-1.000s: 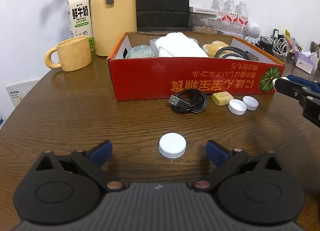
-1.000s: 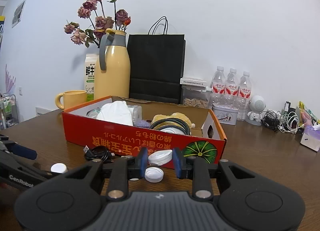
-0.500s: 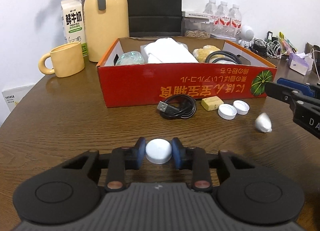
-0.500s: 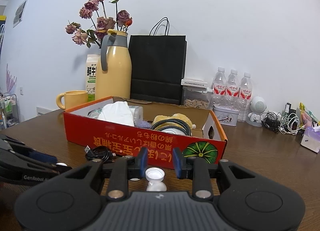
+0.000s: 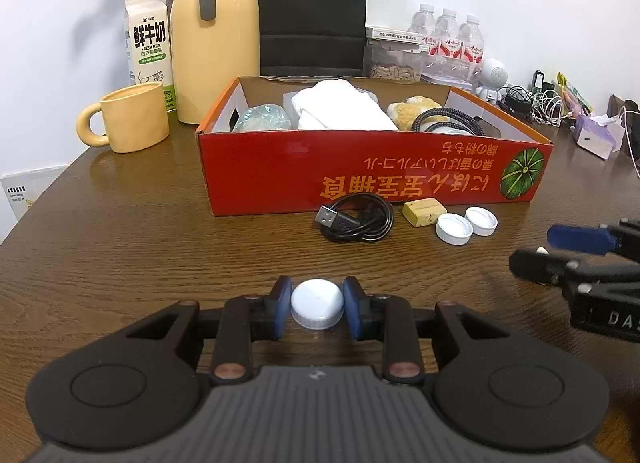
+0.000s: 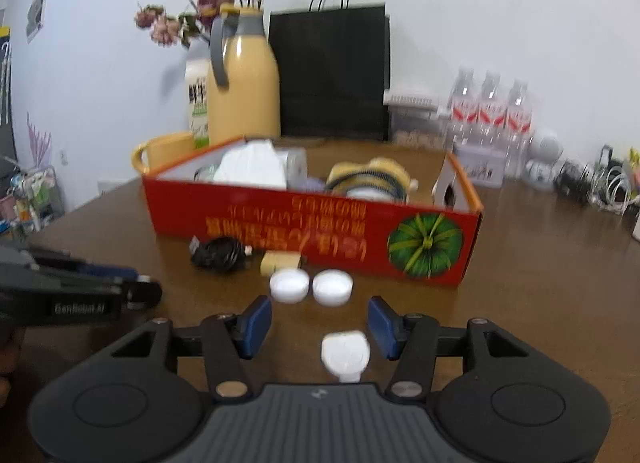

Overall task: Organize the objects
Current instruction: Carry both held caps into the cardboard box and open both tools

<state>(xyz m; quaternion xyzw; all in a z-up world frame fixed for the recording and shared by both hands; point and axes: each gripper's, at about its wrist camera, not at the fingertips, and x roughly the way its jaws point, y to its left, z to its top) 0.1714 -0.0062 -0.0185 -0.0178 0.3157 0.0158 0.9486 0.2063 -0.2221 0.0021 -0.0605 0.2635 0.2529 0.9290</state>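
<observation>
My left gripper (image 5: 317, 305) is shut on a white bottle cap (image 5: 317, 302) just above the wooden table (image 5: 140, 247). My right gripper (image 6: 320, 323) has its jaws opening; another white cap (image 6: 345, 353) lies loose between them, nearer the right pad, not pressed. The same gripper (image 5: 560, 253) reaches in from the right edge of the left wrist view. Two more white caps (image 6: 289, 285) (image 6: 333, 287), a yellow block (image 5: 424, 213) and a coiled black USB cable (image 5: 356, 219) lie in front of the red cardboard box (image 5: 360, 179), which holds cloth and other items.
A yellow mug (image 5: 134, 119), a tall yellow thermos (image 5: 216, 35) and a milk carton (image 5: 149, 43) stand behind the box at the left. A black paper bag (image 6: 330, 71), water bottles (image 5: 450, 39) and tangled cables (image 5: 532, 101) line the back and right.
My left gripper shut on the cap that lay between its open fingers. My right gripper released the cap it held, which dropped onto the table, and its view tilted down.
</observation>
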